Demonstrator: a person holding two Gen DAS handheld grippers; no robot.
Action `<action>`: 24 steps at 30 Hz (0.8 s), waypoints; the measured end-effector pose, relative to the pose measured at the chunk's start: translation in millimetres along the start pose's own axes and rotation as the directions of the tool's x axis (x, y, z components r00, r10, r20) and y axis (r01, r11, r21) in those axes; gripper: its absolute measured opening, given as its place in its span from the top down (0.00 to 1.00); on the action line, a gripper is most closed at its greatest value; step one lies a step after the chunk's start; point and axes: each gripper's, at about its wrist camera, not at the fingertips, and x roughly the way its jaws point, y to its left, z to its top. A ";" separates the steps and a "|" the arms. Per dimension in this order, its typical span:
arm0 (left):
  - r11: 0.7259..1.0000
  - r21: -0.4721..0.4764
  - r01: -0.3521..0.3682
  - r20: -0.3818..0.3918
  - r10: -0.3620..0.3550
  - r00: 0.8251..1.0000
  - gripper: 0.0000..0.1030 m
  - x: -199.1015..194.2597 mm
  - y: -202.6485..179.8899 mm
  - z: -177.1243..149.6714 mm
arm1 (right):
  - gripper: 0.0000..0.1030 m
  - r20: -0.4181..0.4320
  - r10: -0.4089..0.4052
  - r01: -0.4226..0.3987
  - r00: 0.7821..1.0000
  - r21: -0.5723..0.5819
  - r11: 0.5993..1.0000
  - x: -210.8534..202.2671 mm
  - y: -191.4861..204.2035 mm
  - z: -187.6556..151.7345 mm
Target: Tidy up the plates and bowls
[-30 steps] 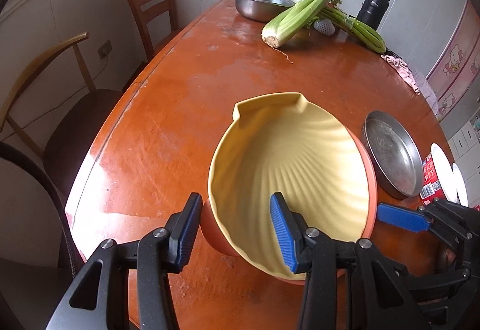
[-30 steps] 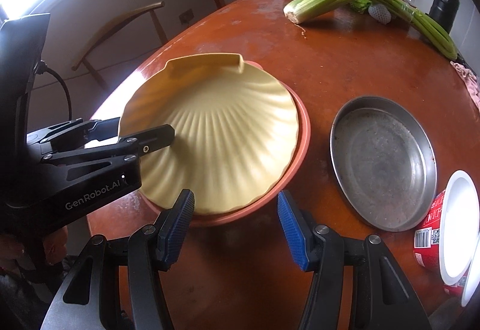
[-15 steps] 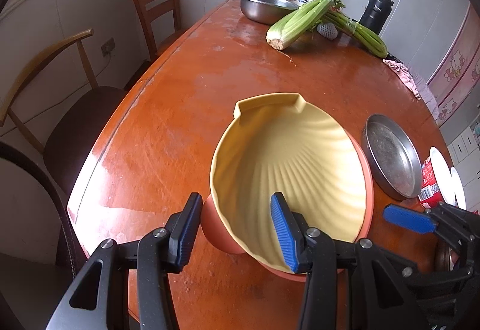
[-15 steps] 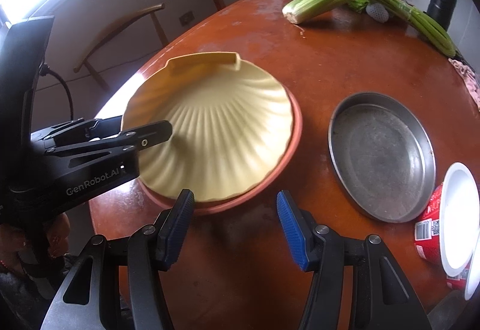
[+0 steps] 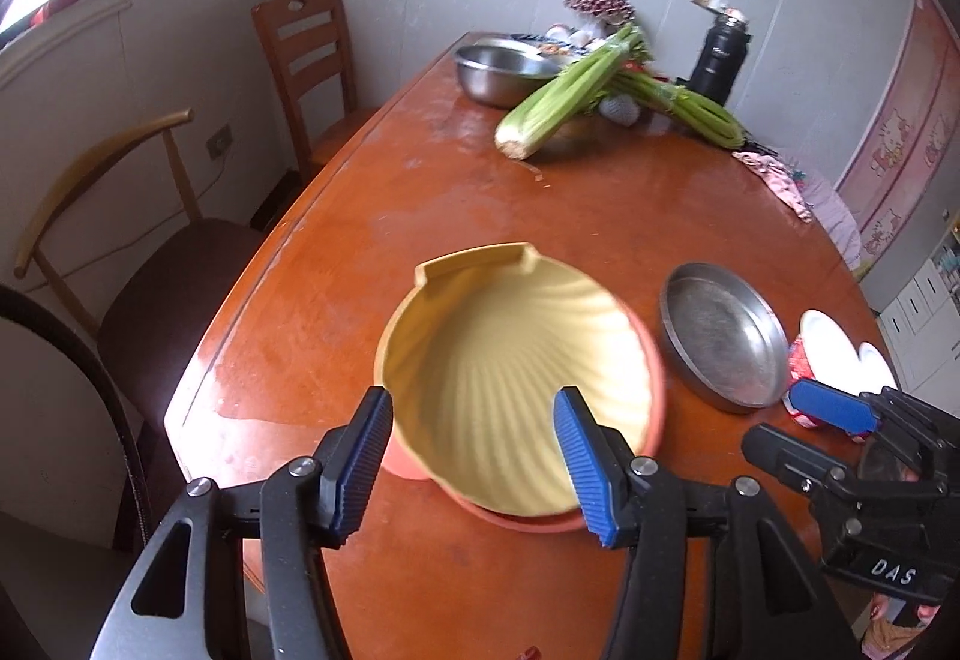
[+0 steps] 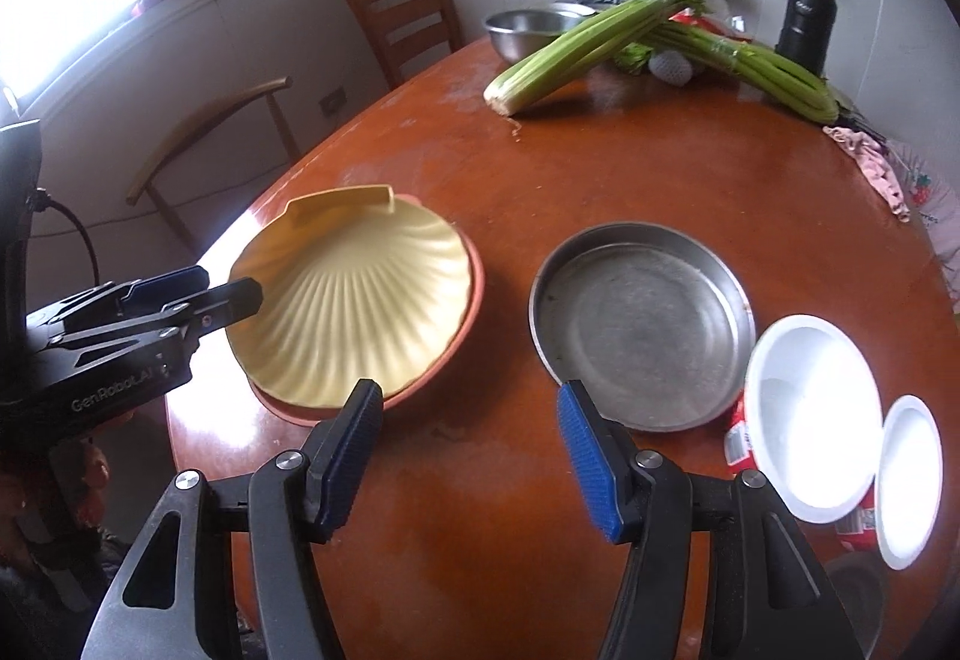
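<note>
A yellow shell-shaped plate (image 5: 516,378) (image 6: 354,312) lies on an orange plate (image 5: 657,384) (image 6: 468,300) on the wooden table. My left gripper (image 5: 474,465) is open and empty, just in front of the plate's near rim; it shows from the side in the right wrist view (image 6: 198,294). My right gripper (image 6: 471,459) is open and empty above bare table, between the stacked plates and a round metal pan (image 6: 642,324) (image 5: 723,336). Two white bowls (image 6: 810,408) sit on red cups at the right.
At the far end are a steel bowl (image 5: 504,72), celery bunches (image 5: 570,90), a black thermos (image 5: 720,54) and a pink cloth (image 5: 774,174). Two chairs (image 5: 306,54) stand along the table's left edge (image 5: 252,288).
My left gripper has opened wider and pulled back up from the yellow plate, whose rim stood between its fingers. My right gripper has also drawn back; both views show more of the table.
</note>
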 end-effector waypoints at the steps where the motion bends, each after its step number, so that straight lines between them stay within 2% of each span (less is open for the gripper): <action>1: 1.000 0.007 -0.002 0.004 0.002 1.000 0.45 -2.7 -5.0 0.2 | 0.37 0.011 0.005 -0.005 1.000 0.010 1.000 -4.5 -4.8 -1.3; 9: 0.998 0.050 0.037 0.025 -0.038 0.999 0.44 -14.8 -49.8 -5.7 | 0.34 0.118 -0.023 0.014 0.993 0.076 0.997 -44.7 -42.1 -14.0; 17: 0.989 0.130 0.072 0.022 -0.075 0.997 0.44 -16.5 -107.2 -6.4 | 0.33 0.171 -0.064 0.037 0.983 0.156 0.987 -78.2 -90.8 -27.4; 21: 0.984 0.157 0.087 0.022 -0.092 0.996 0.44 -18.4 -130.9 -5.2 | 0.33 0.201 -0.085 0.046 0.976 0.194 0.980 -93.4 -113.6 -34.7; 24: 0.981 0.174 0.088 0.029 -0.094 0.995 0.44 -20.1 -147.2 -4.3 | 0.33 0.246 -0.123 0.064 0.961 0.234 0.970 -111.0 -133.8 -41.1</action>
